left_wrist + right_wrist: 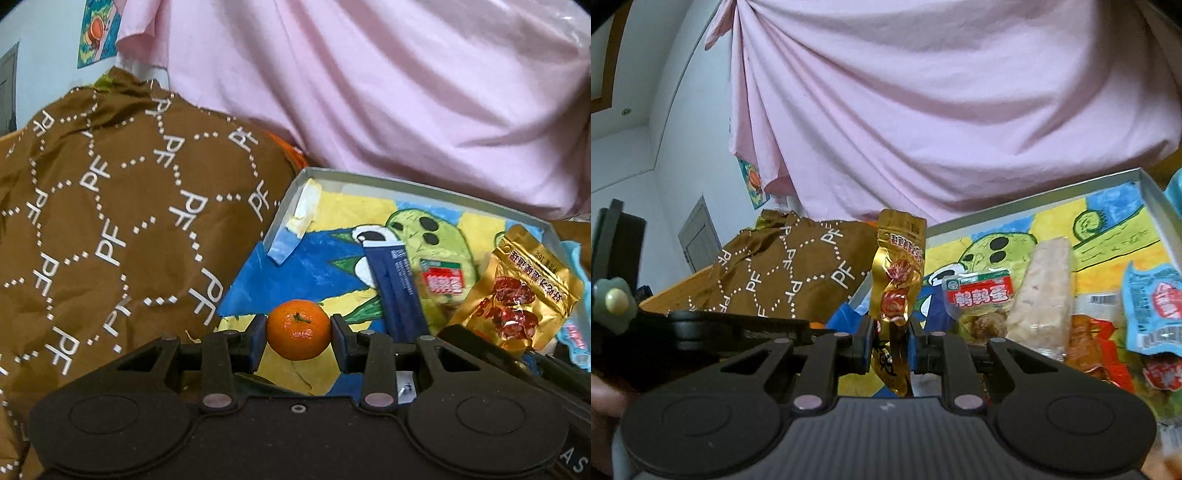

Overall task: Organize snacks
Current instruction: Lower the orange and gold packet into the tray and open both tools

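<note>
Two grips are plain: the left gripper has its fingers clamped on a round, glossy tangerine at its 3 and 9 o'clock sides, above a shallow painted box. The right gripper pinches a crinkled gold foil pouch near its lower end, the pouch standing up toward 12 o'clock. Only the right view shows a pale nougat-like bar and a red-labelled packet in the box; the left view alone shows a dark blue sachet. Brown patterned cloth lies at 9 o'clock
</note>
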`<state>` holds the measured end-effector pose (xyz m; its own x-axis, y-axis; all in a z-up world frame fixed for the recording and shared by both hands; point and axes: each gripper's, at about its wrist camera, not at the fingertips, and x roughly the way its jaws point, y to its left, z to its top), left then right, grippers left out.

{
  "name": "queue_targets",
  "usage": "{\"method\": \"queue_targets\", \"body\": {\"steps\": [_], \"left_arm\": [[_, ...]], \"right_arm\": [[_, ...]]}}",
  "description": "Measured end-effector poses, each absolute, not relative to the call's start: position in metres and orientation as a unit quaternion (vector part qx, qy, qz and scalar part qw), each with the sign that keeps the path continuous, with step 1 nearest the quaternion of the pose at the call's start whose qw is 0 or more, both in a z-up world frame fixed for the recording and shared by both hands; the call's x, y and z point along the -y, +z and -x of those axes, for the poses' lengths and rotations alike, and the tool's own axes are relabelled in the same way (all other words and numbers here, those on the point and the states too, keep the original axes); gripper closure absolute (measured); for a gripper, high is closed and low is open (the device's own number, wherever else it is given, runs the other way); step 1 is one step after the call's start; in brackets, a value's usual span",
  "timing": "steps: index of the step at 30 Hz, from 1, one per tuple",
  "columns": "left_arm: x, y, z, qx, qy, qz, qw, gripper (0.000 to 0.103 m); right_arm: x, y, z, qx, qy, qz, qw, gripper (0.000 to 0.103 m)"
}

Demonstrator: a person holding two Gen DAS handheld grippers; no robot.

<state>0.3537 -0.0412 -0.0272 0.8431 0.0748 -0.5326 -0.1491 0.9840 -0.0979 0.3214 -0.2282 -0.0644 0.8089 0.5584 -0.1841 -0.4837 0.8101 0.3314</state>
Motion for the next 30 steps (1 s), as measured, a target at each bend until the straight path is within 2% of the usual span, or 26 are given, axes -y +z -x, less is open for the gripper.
{"method": "queue_targets", "body": {"steps": [16, 19, 23, 25, 30], "left_arm": [[0.038, -0.049, -0.372, -0.293, 0.075, 0.084, 0.949, 0.063], [0.038, -0.049, -0.373, -0.293, 0.076, 0.09, 0.949, 0.061], [0.038, -0.048, -0.371, -0.289, 0.078, 0.094, 0.95, 0.054], [0.038, -0.048, -0.37, -0.287, 0.079, 0.096, 0.95, 0.047], [0.035, -0.044, -0.364, -0.276, 0.088, 0.106, 0.951, 0.038]], "right_arm": [[0.223, -0.079, -0.34, -0.184, 0.263, -0.126, 0.939, 0.081], [0.221, -0.078, -0.34, -0.186, 0.254, -0.114, 0.942, 0.079], [0.22, -0.077, -0.339, -0.181, 0.247, -0.101, 0.947, 0.072], [0.219, -0.076, -0.337, -0.179, 0.249, -0.098, 0.947, 0.068], [0.211, -0.074, -0.332, -0.169, 0.251, -0.069, 0.951, 0.051]]}}
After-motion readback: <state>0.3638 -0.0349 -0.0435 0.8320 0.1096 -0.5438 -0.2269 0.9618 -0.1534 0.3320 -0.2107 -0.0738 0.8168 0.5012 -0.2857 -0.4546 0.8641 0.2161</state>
